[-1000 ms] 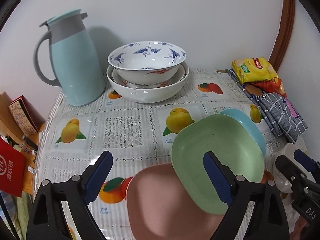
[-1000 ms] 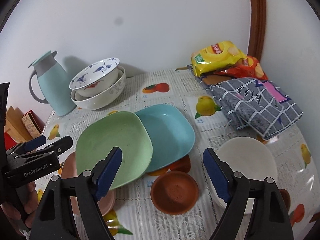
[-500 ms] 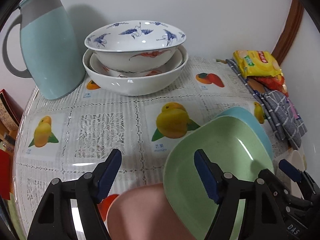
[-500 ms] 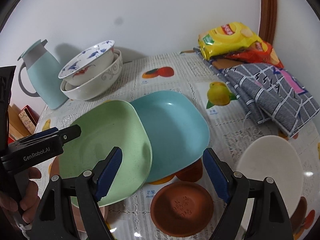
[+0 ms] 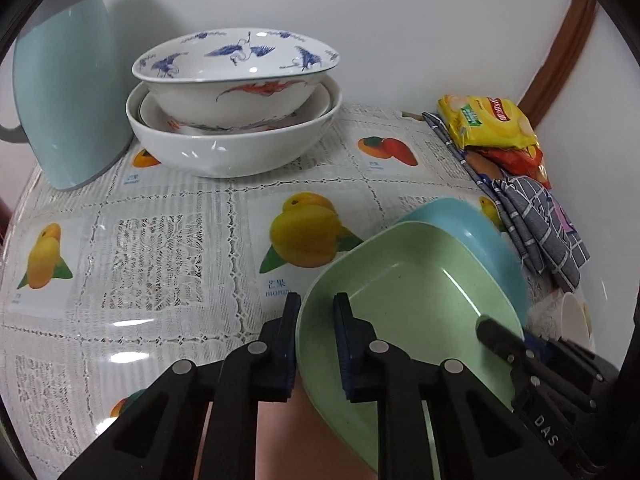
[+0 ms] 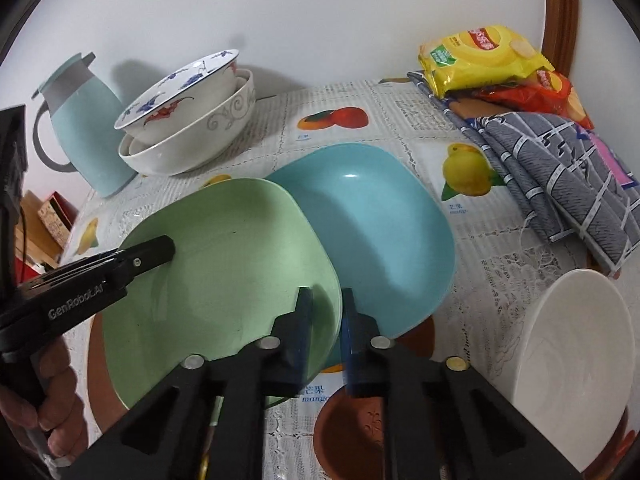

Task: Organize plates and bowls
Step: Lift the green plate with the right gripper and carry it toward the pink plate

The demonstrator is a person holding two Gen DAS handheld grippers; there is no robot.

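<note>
A green square plate (image 5: 412, 300) (image 6: 224, 276) lies tilted over a pink plate (image 5: 280, 428) and against a blue square plate (image 5: 468, 232) (image 6: 372, 236). My left gripper (image 5: 317, 312) is shut on the green plate's left rim. My right gripper (image 6: 326, 308) is shut on its right rim, where it overlaps the blue plate. A brown saucer (image 6: 352, 432) and a white bowl (image 6: 576, 364) sit near the right gripper. A stack of white patterned bowls (image 5: 236, 116) (image 6: 188, 120) stands at the back.
A pale blue jug (image 5: 64, 92) (image 6: 84, 120) stands back left beside the bowl stack. A grey checked cloth (image 6: 560, 176) (image 5: 536, 224) and yellow snack packets (image 6: 480, 56) (image 5: 488, 124) lie at the right. The fruit-print tablecloth (image 5: 160, 248) covers the table.
Both grippers moved forward and closed from open onto opposite rims of the green plate.
</note>
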